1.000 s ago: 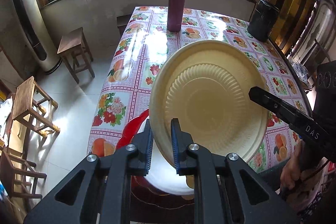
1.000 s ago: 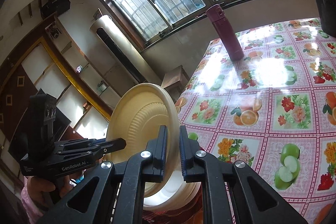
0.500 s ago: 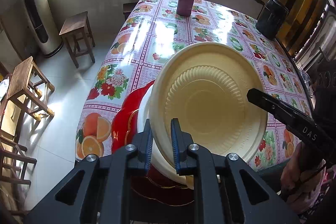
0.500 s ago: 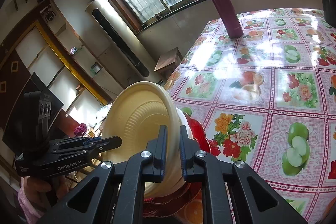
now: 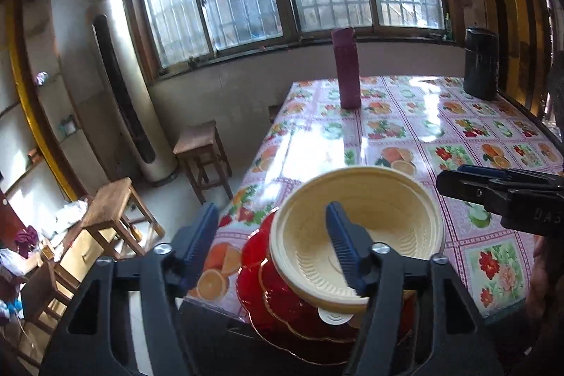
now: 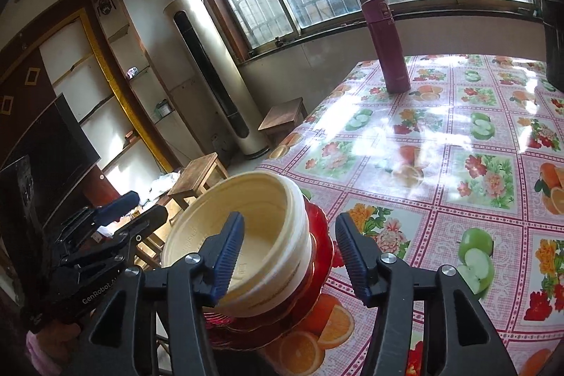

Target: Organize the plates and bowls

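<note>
The cream plate (image 5: 356,228) sits on top of a stack of red plates (image 5: 278,302) at the near edge of the table (image 5: 458,136), tipped a little rather than lying flat. A white dish (image 5: 335,318) shows just under its rim.

The left gripper (image 5: 271,235) has just been opening; its jaws stand wide apart. One finger sits over the inside of the plate, the other well clear to its outer side, and neither pad presses on the rim. It holds nothing.

The right gripper (image 6: 289,252) has also just been opening, to about half its spread. Its jaws straddle the plate's near rim, one finger inside the bowl of the plate and one outside, with a gap showing at both pads. It holds nothing either.

In my judgement both grips have let go because the plate has reached the stack, and the tilt suggests it is not yet fully seated.

Legible writing: "GenRobot.AI" on the body of the left gripper in the right wrist view, and "DAS" on the right gripper in the left wrist view. The purple flask (image 6: 387,48) further up the table shows no readable label.
</note>
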A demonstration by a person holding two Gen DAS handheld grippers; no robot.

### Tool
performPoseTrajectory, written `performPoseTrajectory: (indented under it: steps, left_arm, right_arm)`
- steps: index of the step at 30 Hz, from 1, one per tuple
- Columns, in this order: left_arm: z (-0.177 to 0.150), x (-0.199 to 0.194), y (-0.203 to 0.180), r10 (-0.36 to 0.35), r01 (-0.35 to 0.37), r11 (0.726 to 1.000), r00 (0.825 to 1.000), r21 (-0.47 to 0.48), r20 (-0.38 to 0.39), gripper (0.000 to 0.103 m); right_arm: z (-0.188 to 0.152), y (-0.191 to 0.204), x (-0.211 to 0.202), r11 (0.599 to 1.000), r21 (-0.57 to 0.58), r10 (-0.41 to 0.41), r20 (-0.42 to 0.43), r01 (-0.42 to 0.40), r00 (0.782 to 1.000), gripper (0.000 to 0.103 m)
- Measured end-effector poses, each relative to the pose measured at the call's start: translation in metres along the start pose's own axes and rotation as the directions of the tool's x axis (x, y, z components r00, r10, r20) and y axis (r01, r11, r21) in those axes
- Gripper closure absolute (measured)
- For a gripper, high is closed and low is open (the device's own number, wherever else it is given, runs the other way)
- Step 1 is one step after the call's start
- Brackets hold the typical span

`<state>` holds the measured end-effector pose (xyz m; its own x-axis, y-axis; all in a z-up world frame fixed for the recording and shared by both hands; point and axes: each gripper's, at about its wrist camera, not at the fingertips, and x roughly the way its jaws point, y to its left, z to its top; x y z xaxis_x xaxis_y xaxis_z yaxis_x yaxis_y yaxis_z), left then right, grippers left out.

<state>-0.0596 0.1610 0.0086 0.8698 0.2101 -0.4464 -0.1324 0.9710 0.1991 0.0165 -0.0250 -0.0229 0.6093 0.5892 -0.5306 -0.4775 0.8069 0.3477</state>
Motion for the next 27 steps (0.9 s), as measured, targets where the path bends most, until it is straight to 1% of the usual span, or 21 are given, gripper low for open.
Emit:
performPoseTrajectory:
  steps: [1,2,3,4,5,6,7,10,13,15,17,19,27]
  left_arm:
    - [-0.001,-0.011,-0.003,0.039,-0.039,0.999,0.997,-0.002,0.067,0.016]
    - [-0.002,-0.020,-0.006,0.075,-0.075,0.997,0.989,-0.006,0.129,0.014]
    - [-0.002,-0.029,-0.008,0.103,-0.103,0.995,0.979,-0.008,0.177,0.012]
    - [-0.001,-0.037,-0.011,0.119,-0.121,0.993,0.970,-0.006,0.214,0.008]
    - [0.000,-0.043,-0.014,0.130,-0.132,0.991,0.963,-0.007,0.235,0.000]
    - [0.002,-0.048,-0.017,0.135,-0.136,0.991,0.960,-0.013,0.245,0.000]
    - [0.005,-0.052,-0.020,0.132,-0.131,0.991,0.961,-0.018,0.244,0.000]
    - [0.015,-0.057,-0.030,0.089,-0.085,0.996,0.972,-0.030,0.215,0.000]
    - [0.024,-0.057,-0.042,0.101,-0.096,0.995,0.976,-0.036,0.191,0.000]
    - [0.027,-0.059,-0.051,0.111,-0.106,0.994,0.977,-0.039,0.181,0.000]
    - [0.030,-0.060,-0.057,0.091,-0.084,0.995,0.982,-0.047,0.166,0.000]
    - [0.033,-0.066,-0.064,0.050,-0.041,0.998,0.986,-0.058,0.160,0.000]
    - [0.046,-0.079,-0.088,-0.029,0.042,0.997,0.986,-0.071,0.167,0.000]
  right_arm:
    - [0.001,-0.002,-0.006,1.000,-0.002,0.002,0.020,-0.002,1.000,0.042]
    - [0.001,-0.004,-0.013,1.000,-0.002,0.002,0.043,-0.002,0.999,0.038]
    - [0.000,-0.007,-0.020,1.000,0.000,0.006,0.066,-0.006,0.998,0.036]
    - [0.000,-0.010,-0.026,1.000,0.003,0.010,0.086,-0.010,0.996,0.034]
    - [0.000,-0.013,-0.032,1.000,0.008,0.013,0.104,-0.014,0.995,0.033]
    - [-0.001,-0.016,-0.038,1.000,0.015,0.014,0.122,-0.016,0.992,0.033]
    - [-0.001,-0.018,-0.045,1.000,0.023,0.016,0.140,-0.020,0.990,0.032]
    - [-0.002,-0.028,-0.065,0.999,0.039,0.015,0.199,-0.024,0.980,0.030]
    - [-0.003,-0.034,-0.087,0.999,0.038,0.005,0.260,-0.016,0.966,0.024]
    - [-0.003,-0.038,-0.100,0.999,0.038,-0.009,0.293,-0.002,0.956,0.023]
    - [-0.003,-0.043,-0.112,0.999,0.043,-0.020,0.314,0.007,0.949,0.023]
    - [-0.003,-0.048,-0.121,0.998,0.054,-0.029,0.331,0.012,0.943,0.022]
    - [-0.008,-0.072,-0.146,0.994,0.104,-0.068,0.365,0.032,0.929,0.022]
